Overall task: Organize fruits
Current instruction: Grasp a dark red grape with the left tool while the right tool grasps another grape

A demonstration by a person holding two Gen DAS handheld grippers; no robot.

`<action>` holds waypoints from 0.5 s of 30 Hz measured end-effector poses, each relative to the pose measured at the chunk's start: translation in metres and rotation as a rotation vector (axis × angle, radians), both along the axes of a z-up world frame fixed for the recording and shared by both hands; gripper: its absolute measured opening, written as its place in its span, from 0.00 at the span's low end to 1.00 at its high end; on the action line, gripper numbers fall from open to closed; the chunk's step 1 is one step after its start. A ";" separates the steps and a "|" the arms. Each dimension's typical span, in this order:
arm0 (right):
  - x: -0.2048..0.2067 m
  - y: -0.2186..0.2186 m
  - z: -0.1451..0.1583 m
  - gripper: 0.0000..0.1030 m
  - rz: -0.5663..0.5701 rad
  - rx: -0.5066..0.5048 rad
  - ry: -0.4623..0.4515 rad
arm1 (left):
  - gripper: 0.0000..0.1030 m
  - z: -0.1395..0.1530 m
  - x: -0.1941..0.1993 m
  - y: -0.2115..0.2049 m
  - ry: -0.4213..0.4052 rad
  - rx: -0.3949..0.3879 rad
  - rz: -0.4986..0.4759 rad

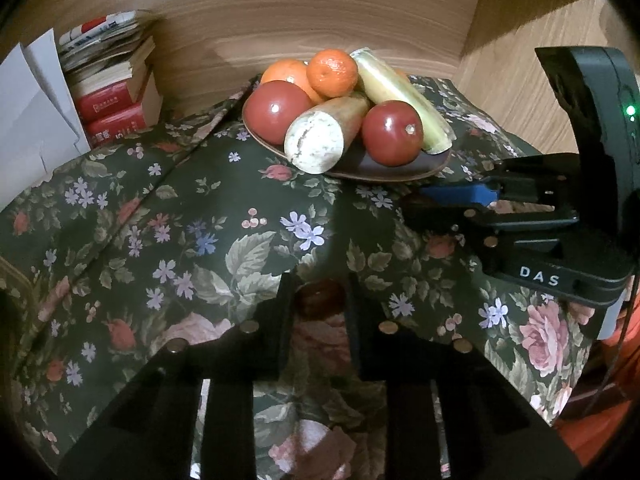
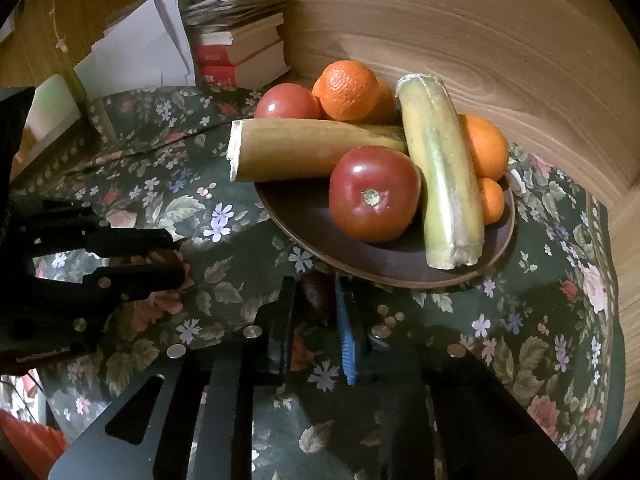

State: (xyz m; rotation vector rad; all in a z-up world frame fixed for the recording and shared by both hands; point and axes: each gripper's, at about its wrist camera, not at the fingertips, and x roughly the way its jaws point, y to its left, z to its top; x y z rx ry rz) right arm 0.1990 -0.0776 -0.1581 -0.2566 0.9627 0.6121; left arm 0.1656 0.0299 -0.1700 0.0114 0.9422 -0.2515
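Note:
A brown plate on the floral cloth holds two red tomatoes, oranges and two long cut yellow-green pieces. My left gripper is shut on a small dark red-brown fruit, low over the cloth in front of the plate. It also shows in the right wrist view. My right gripper is shut on a small dark fruit just short of the plate's near rim. It shows at the right of the left wrist view.
A stack of books and white papers stand at the back left against the wooden wall. The floral cloth covers the surface. A framed object leans at the left.

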 end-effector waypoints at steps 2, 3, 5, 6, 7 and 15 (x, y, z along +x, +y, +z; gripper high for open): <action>-0.002 -0.003 0.002 0.16 0.002 0.003 -0.003 | 0.22 0.001 -0.001 -0.001 0.000 -0.004 -0.001; -0.003 -0.004 0.003 0.16 0.004 0.005 -0.005 | 0.21 0.001 -0.001 -0.001 -0.003 -0.006 0.002; -0.005 -0.005 0.005 0.16 0.006 0.011 -0.009 | 0.21 0.003 -0.002 0.002 -0.009 -0.008 0.006; -0.006 -0.006 0.006 0.16 0.006 0.014 -0.011 | 0.21 0.005 -0.003 0.002 -0.014 -0.011 0.009; -0.008 -0.007 0.008 0.16 0.007 0.017 -0.015 | 0.21 0.010 -0.006 0.004 -0.021 -0.014 0.010; -0.017 -0.014 0.029 0.16 0.008 0.044 -0.065 | 0.21 0.042 -0.003 0.014 -0.098 -0.040 0.029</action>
